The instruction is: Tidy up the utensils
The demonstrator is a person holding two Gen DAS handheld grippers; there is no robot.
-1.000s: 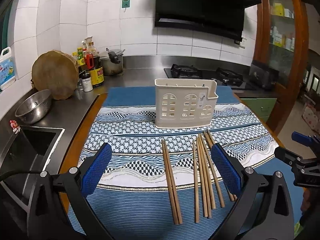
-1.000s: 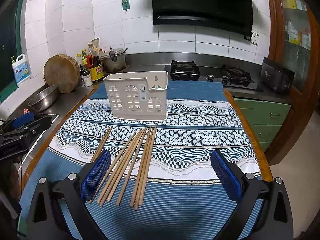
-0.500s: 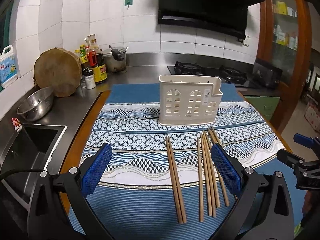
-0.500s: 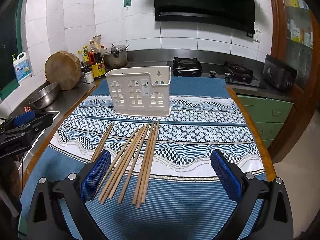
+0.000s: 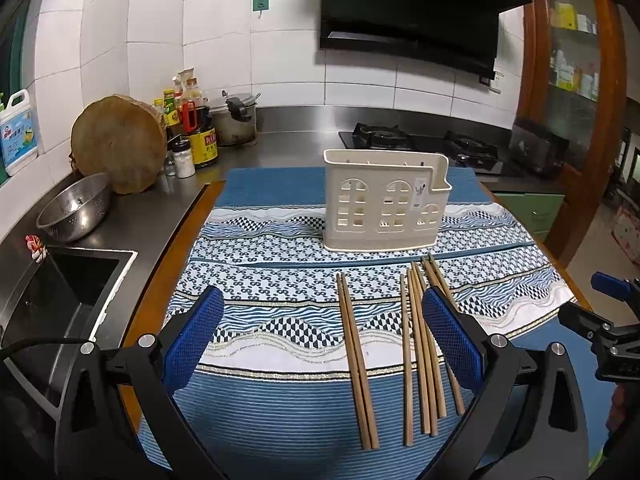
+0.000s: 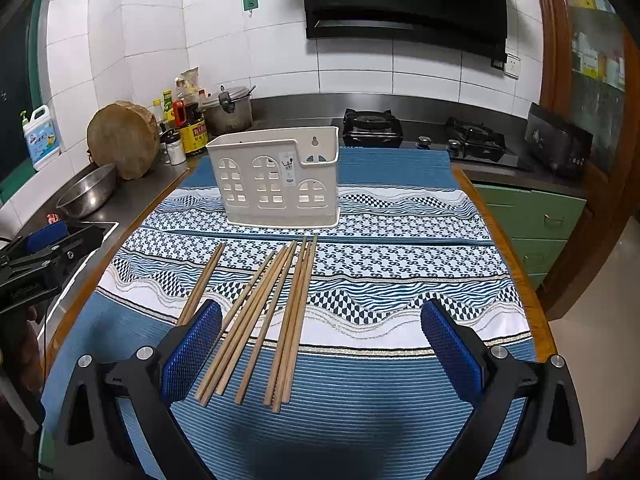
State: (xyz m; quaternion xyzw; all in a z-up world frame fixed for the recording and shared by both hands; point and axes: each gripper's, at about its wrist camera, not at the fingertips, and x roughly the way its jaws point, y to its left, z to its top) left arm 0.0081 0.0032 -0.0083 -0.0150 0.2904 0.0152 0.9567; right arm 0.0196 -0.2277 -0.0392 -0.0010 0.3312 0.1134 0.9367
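Observation:
Several wooden chopsticks [image 5: 420, 344] lie loose on a blue patterned cloth, pointing away from me; they also show in the right wrist view [image 6: 276, 316]. A pair of chopsticks [image 5: 356, 360] lies a little left of the rest. A cream plastic utensil holder [image 5: 384, 206] stands upright behind them, also in the right wrist view [image 6: 276, 178]. My left gripper [image 5: 324, 340] is open and empty above the near ends of the chopsticks. My right gripper [image 6: 324, 344] is open and empty, just right of the chopsticks.
A sink [image 5: 48, 304], a steel colander [image 5: 76, 208], a round wooden block [image 5: 118, 144] and sauce bottles [image 5: 196, 132] stand on the counter at left. A gas hob [image 5: 424, 144] is behind the holder. The table edge [image 6: 516, 256] drops off at right.
Both grippers have moved slightly forward toward the chopsticks and holder. Both stay open; nothing was picked up.

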